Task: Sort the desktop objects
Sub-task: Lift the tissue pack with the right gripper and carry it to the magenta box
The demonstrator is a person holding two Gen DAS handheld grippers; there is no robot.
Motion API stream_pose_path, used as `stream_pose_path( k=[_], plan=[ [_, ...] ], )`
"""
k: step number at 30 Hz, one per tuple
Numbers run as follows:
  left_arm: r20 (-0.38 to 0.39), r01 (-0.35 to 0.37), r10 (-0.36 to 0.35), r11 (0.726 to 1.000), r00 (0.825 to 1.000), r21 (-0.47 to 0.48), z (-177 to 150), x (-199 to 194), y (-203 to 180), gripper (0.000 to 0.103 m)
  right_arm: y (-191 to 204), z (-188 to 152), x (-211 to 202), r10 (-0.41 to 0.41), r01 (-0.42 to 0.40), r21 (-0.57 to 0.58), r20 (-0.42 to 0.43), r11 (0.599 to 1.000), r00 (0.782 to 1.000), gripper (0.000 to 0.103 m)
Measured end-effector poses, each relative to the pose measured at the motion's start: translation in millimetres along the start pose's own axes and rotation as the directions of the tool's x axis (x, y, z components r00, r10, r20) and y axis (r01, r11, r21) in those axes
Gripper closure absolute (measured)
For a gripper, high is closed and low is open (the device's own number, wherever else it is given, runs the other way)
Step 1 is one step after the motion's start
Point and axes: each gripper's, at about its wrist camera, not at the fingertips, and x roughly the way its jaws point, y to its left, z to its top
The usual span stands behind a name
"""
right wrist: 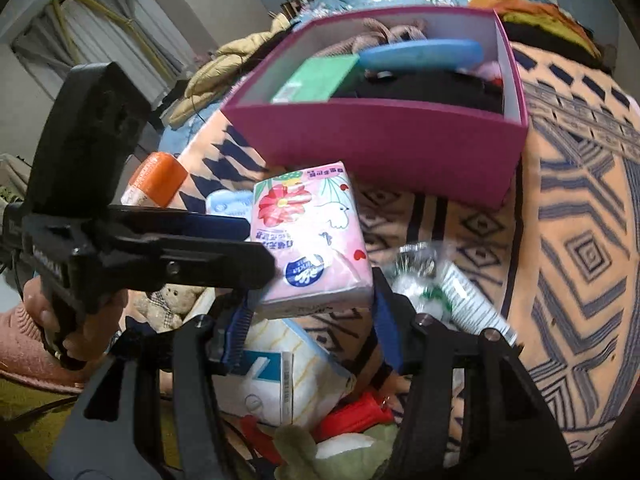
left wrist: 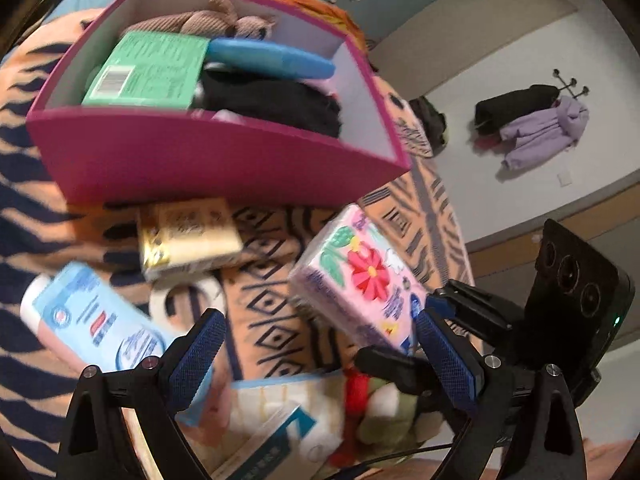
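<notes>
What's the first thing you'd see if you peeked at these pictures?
Probably the pink flowery tissue pack, lifted above the patterned blanket and clamped in the right gripper. Behind it stands the big magenta box, already holding a green carton, a blue case and a plush toy. The left gripper hangs open over the clutter.

your right gripper (right wrist: 310, 316): jaws closed on the pack (right wrist: 310, 240). your left gripper (left wrist: 320, 344): jaws spread, nothing between them.
</notes>
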Motion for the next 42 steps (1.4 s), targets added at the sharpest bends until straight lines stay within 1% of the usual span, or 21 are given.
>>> stream_pose_path(
  k=[3, 4, 5, 7, 9, 12, 15, 16, 20, 21, 23, 25, 29, 32, 35, 40, 42],
  plan=[
    [0.038, 0.029, -0.029, 1.0, 0.999, 0.012, 19, -7, -9, 0.006, 3, 11, -10, 0.003, -0.002, -0.04, 0.032, 0.999, 0.999, 0.046],
    [0.046, 0.035, -0.036, 0.999, 0.998, 0.013, 26, -8, -10, 0.015, 4, 15, -14, 0.002, 0.0, -0.053, 0.043, 0.999, 0.999, 0.046],
    [0.048, 0.038, -0.039, 0.999, 0.998, 0.011, 32, -8, -11, 0.021, 5, 19, -17, -0.001, 0.004, -0.069, 0.054, 0.998, 0.999, 0.046],
    [0.052, 0.044, -0.045, 0.999, 0.998, 0.008, 45, -8, -12, 0.031, 6, 28, -22, -0.023, 0.031, -0.109, 0.076, 0.994, 0.997, 0.046],
    [0.056, 0.051, -0.051, 0.999, 0.997, 0.005, 58, -7, -13, 0.039, 6, 38, -25, -0.044, 0.057, -0.144, 0.092, 0.988, 0.995, 0.046],
    [0.06, 0.064, -0.063, 0.998, 0.996, -0.01, 76, -5, -12, 0.04, 2, 50, -26, -0.072, 0.091, -0.186, 0.103, 0.978, 0.992, 0.047],
    [0.05, 0.106, -0.104, 0.994, 0.993, -0.035, 88, 2, -10, 0.04, -5, 61, -25, -0.094, 0.116, -0.215, 0.11, 0.97, 0.989, 0.048],
    [0.045, 0.11, -0.108, 0.993, 0.993, -0.038, 90, 5, -10, 0.04, -6, 63, -25, -0.099, 0.121, -0.219, 0.111, 0.968, 0.989, 0.048],
    [0.029, 0.094, -0.093, 0.995, 0.995, -0.038, 95, 17, -11, 0.04, -13, 70, -21, -0.113, 0.134, -0.237, 0.103, 0.962, 0.988, 0.049],
    [0.028, 0.093, -0.092, 0.995, 0.995, -0.042, 95, 17, -10, 0.04, -15, 70, -20, -0.106, 0.127, -0.232, 0.099, 0.964, 0.989, 0.049],
    [0.031, 0.094, -0.093, 0.994, 0.995, -0.056, 92, 17, -4, 0.039, -19, 70, -18, -0.093, 0.111, -0.222, 0.091, 0.969, 0.992, 0.049],
    [0.031, 0.1, -0.098, 0.992, 0.995, -0.075, 88, 17, 2, 0.037, -24, 69, -18, -0.075, 0.092, -0.208, 0.09, 0.974, 0.993, 0.049],
    [0.016, 0.126, -0.125, 0.983, 0.992, -0.131, 74, 21, 19, 0.037, -38, 67, -22, -0.013, 0.029, -0.151, 0.105, 0.988, 0.994, 0.049],
    [0.005, 0.145, -0.147, 0.974, 0.989, -0.173, 63, 25, 32, 0.037, -46, 59, -22, 0.037, -0.024, -0.11, 0.112, 0.994, 0.993, 0.049],
    [-0.029, 0.144, -0.153, 0.968, 0.988, -0.205, 47, 35, 42, 0.037, -52, 47, -18, 0.082, -0.074, -0.087, 0.095, 0.993, 0.992, 0.049],
    [-0.103, 0.095, -0.113, 0.981, 0.988, -0.167, 26, 58, 35, 0.037, -61, 22, 3, 0.08, -0.078, -0.089, 0.02, 0.993, 0.997, 0.049],
    [-0.131, 0.074, -0.093, 0.986, 0.987, -0.147, 18, 68, 30, 0.037, -68, 12, 13, 0.054, -0.055, -0.088, -0.019, 0.995, 0.998, 0.049]
  ],
)
